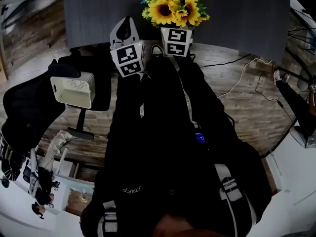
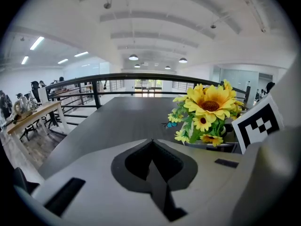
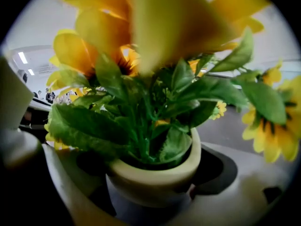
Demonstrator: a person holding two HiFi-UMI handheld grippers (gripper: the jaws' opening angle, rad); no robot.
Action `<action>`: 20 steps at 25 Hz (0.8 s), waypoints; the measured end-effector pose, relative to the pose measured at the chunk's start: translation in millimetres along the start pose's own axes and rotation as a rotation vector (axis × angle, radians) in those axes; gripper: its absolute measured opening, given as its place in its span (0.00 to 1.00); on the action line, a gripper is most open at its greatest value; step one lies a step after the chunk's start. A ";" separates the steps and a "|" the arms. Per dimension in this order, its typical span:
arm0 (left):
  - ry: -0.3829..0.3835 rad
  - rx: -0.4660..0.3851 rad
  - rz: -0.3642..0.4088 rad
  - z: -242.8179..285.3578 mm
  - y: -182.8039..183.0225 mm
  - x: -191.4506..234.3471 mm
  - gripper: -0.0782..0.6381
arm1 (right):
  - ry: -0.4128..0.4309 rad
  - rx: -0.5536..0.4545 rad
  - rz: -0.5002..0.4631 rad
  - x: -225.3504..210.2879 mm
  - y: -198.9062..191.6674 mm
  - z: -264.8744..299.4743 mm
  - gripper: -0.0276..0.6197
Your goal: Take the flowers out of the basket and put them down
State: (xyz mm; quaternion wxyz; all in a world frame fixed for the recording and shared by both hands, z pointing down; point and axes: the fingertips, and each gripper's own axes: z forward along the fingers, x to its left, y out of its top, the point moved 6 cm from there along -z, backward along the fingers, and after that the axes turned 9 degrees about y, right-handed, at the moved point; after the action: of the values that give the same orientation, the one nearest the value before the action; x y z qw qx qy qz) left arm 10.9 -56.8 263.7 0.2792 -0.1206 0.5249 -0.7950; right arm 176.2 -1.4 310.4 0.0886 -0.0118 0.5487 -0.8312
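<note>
A bunch of yellow sunflowers [image 1: 174, 4] with green leaves stands in a small cream pot [image 3: 155, 173]. My right gripper [image 1: 176, 39] is shut on that pot and holds it upright over the near edge of the dark grey table [image 1: 237, 19]; the blooms hide its fingertips in the head view. Just to its left, my left gripper [image 1: 126, 28] is shut with nothing in it. In the left gripper view the flowers [image 2: 207, 112] sit to the right of its jaws [image 2: 151, 145]. A white perforated basket [image 1: 74, 89] rests at the left, by a black chair.
The black office chair [image 1: 29, 107] stands on the wooden floor at left. Cables [image 1: 247, 68] trail over the floor at right. A white desk corner with small items [image 1: 39, 181] lies at lower left. A black railing [image 2: 94, 86] runs behind the table.
</note>
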 end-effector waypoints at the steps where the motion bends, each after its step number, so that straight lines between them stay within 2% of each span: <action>1: 0.001 0.002 0.000 -0.6 -1.1 0.3 0.11 | 0.000 0.005 0.000 -0.3 -1.8 0.3 0.85; 9: 0.010 0.018 -0.007 0.2 -8.5 2.2 0.11 | 0.011 0.037 -0.009 -5.0 -12.4 8.7 0.85; 20: 0.023 0.038 -0.005 -8.0 -24.6 5.3 0.11 | 0.072 -0.011 -0.028 -6.7 -17.3 3.6 0.86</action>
State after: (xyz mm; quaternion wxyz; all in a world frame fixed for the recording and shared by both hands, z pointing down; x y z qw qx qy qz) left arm -5.1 -46.5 282.0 0.2735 -0.1071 0.5125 -0.8069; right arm 180.9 3.0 328.2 0.0572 0.0100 0.5560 -0.8292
